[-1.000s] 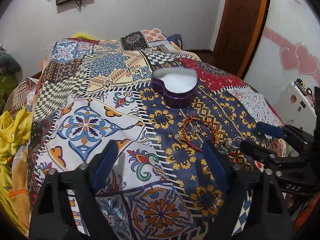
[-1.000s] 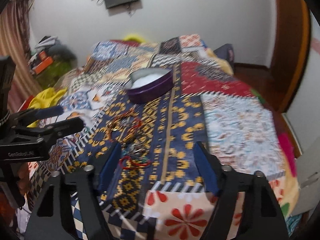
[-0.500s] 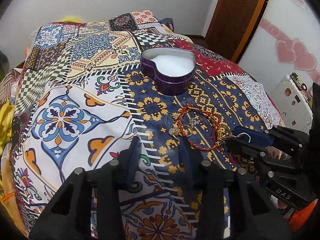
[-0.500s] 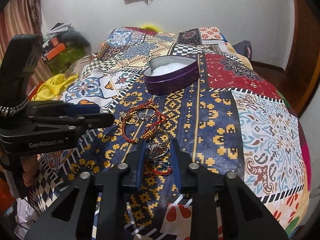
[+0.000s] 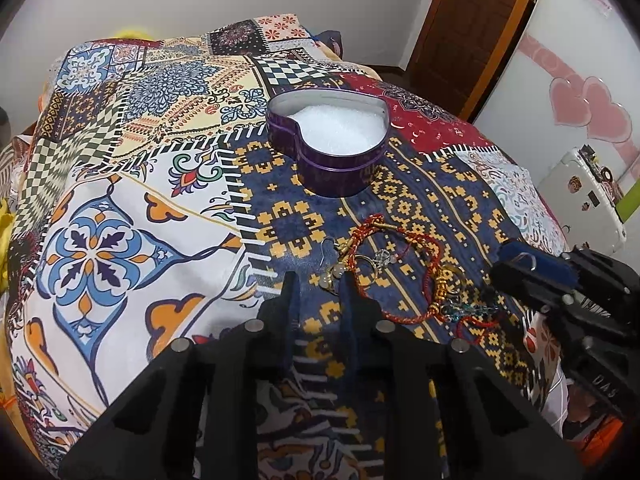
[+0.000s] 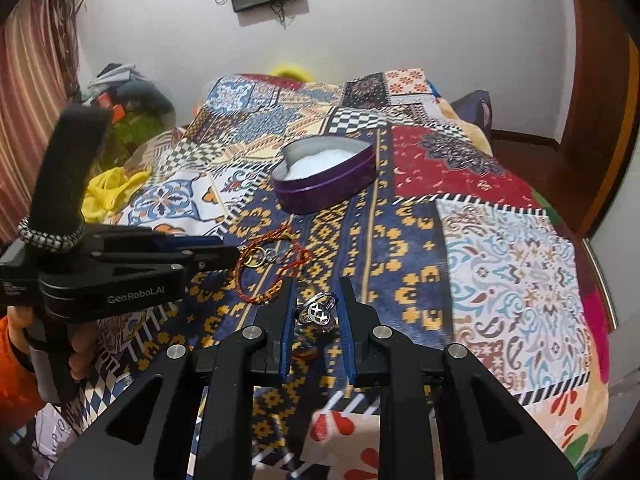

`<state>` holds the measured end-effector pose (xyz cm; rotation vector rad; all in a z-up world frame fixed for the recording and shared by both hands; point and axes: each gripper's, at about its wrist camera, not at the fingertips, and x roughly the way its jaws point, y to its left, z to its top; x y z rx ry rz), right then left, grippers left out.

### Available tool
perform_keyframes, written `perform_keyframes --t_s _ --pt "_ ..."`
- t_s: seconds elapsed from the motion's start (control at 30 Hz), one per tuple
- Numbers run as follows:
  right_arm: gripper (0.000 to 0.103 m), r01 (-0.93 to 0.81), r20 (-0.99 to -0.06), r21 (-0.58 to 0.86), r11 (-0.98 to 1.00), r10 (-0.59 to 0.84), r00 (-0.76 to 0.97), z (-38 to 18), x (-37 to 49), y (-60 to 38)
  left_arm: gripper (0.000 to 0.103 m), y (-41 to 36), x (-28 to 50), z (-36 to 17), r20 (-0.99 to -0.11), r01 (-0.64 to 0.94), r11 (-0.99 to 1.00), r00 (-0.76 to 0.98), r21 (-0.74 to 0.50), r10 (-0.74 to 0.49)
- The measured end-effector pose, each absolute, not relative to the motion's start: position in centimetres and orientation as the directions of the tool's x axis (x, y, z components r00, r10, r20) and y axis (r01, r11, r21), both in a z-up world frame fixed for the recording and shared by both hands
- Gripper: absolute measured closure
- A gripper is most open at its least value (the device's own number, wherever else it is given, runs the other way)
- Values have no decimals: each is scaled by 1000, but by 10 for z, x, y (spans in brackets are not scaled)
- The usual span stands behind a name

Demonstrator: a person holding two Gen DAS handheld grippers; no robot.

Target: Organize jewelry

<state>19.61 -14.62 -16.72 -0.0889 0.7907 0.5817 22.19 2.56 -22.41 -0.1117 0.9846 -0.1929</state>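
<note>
Silver and shiny, the small round ring (image 6: pixel 319 311) sat between the right tongs (image 6: pixel 316 312), which were nearly shut around it but maybe not pinching yet. It could slip out, being smooth. The left tongs (image 5: pixel 318 284) were almost closed, holding nothing, by the red woven bracelet (image 5: pixel 394 270). The purple heart-shaped tin (image 5: pixel 329 142) waited on the patchwork bed (image 5: pixel 120 200).

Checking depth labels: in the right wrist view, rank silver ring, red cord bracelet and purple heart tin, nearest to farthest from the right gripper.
1. silver ring: between the fingers of the right gripper.
2. red cord bracelet: just beyond, to the left.
3. purple heart tin: farthest, up the bedspread, near centre.
</note>
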Motion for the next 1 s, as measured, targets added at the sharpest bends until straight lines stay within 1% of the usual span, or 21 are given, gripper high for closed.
perform_keyframes --t_s 0.1,0.2,0.43,0.7,0.8,0.87,0.93,0.97,1.0 --pt "85 -510 -687 138 849 453 568 -165 199 -152 94 27 223 -225 -812 113 974 538 -198 -227" --pt "85 -496 -683 140 857 446 578 -164 201 -157 99 29 224 -225 -807 111 971 540 -213 -239" --pt "85 -483 -677 141 864 440 590 -161 201 -162 103 30 218 -219 -797 103 975 563 -195 -219" --pt "85 -487 -653 141 862 451 609 -149 198 -161 103 33 204 -199 -771 99 981 606 -167 -193" --pt "85 -488 -641 142 861 456 618 -144 196 -160 103 32 205 -197 -779 113 984 602 -138 -178" --pt "85 -489 -635 146 860 461 620 -142 194 -160 98 32 210 -201 -796 113 985 580 -131 -172" --pt "85 -490 -634 147 859 462 620 -141 193 -160 89 31 216 -208 -816 108 984 551 -139 -175" --pt "85 -490 -634 147 859 462 620 -141 191 -161 80 32 219 -210 -821 103 985 544 -141 -174" --pt "85 -490 -634 146 859 462 620 -141 191 -161 75 32 220 -212 -822 100 985 542 -142 -173"
